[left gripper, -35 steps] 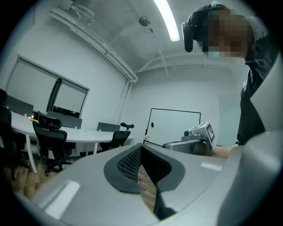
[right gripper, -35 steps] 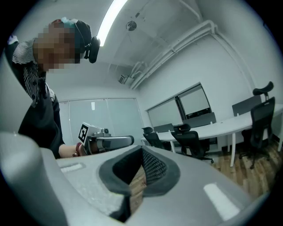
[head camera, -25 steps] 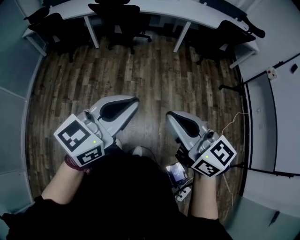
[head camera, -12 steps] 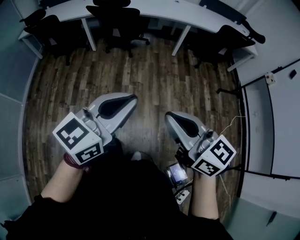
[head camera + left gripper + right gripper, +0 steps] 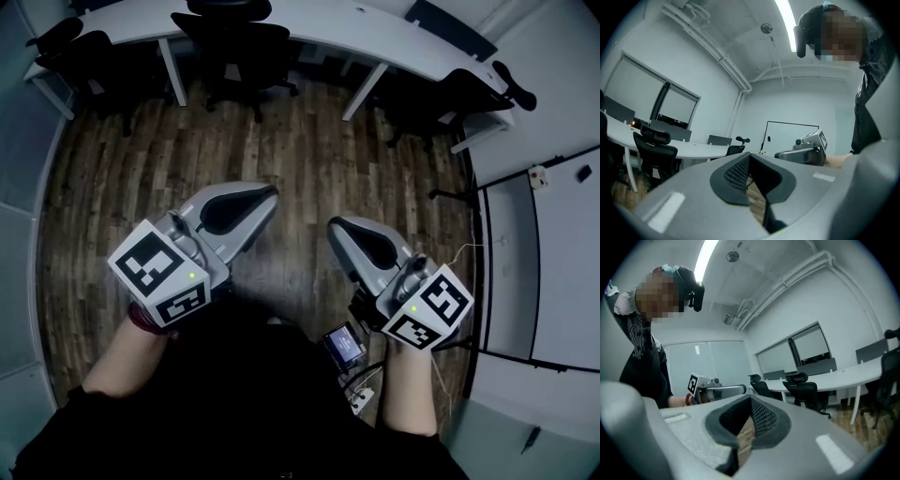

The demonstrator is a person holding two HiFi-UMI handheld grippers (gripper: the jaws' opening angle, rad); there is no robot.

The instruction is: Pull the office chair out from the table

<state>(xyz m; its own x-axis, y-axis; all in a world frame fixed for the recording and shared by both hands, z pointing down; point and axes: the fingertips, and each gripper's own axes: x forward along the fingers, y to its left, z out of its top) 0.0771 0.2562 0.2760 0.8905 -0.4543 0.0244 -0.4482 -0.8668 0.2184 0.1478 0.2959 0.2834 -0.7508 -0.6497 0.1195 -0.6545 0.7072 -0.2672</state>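
Left gripper [image 5: 270, 192] and right gripper [image 5: 334, 226] both have their fingers pressed together on nothing, hovering over the wood floor [image 5: 309, 150], and the black office chair [image 5: 234, 42] sits tucked at the white surface [image 5: 328, 23] way ahead.

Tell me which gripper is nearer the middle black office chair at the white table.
Left. The left gripper points toward the chair from across the wood floor; the right gripper sits farther back and off to its right.
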